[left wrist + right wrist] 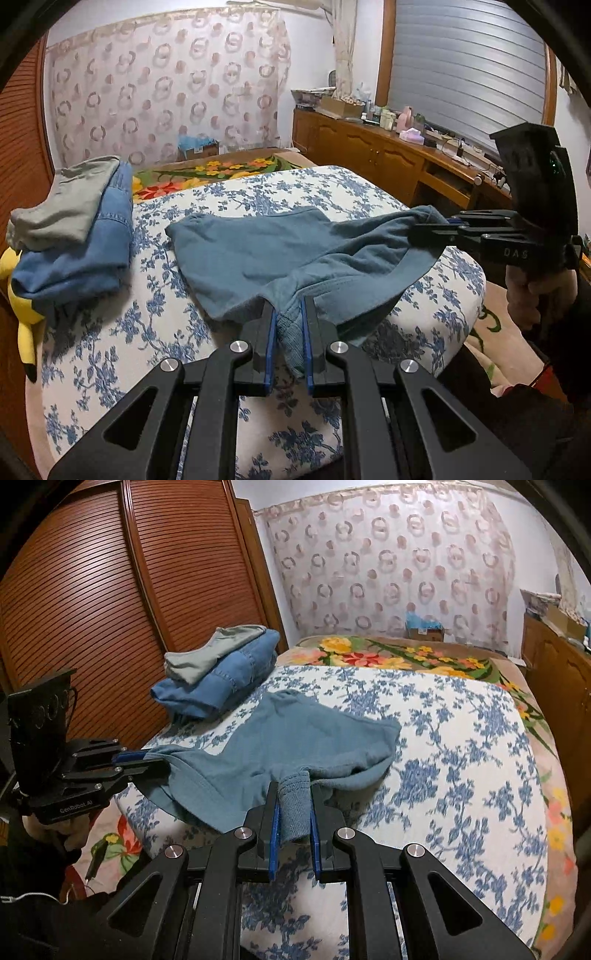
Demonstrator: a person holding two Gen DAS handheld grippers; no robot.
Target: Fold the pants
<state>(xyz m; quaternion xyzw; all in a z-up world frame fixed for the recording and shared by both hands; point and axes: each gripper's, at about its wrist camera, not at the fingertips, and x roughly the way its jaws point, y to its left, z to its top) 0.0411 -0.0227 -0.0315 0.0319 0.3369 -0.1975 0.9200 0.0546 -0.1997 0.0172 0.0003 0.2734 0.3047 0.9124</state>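
Teal-blue short pants (pixel 258 254) lie spread on the floral bedspread, their near edge lifted off the bed. My left gripper (pixel 290 314) is shut on a bunched bit of the waistband. My right gripper (pixel 293 794) is shut on another bunched bit of the same pants (pixel 314 731). In the left wrist view the right gripper (pixel 439 230) pinches the pants' right corner at the bed's edge. In the right wrist view the left gripper (pixel 147 760) pinches the left corner. The cloth hangs stretched between the two.
A stack of folded clothes, grey on blue denim (pixel 74 236), sits at the bed's far left (pixel 221 672). A yellow plush toy (pixel 22 295) lies beside it. A wooden sideboard (pixel 388 155) with clutter stands to the right, a slatted wardrobe (pixel 92 609) to the left.
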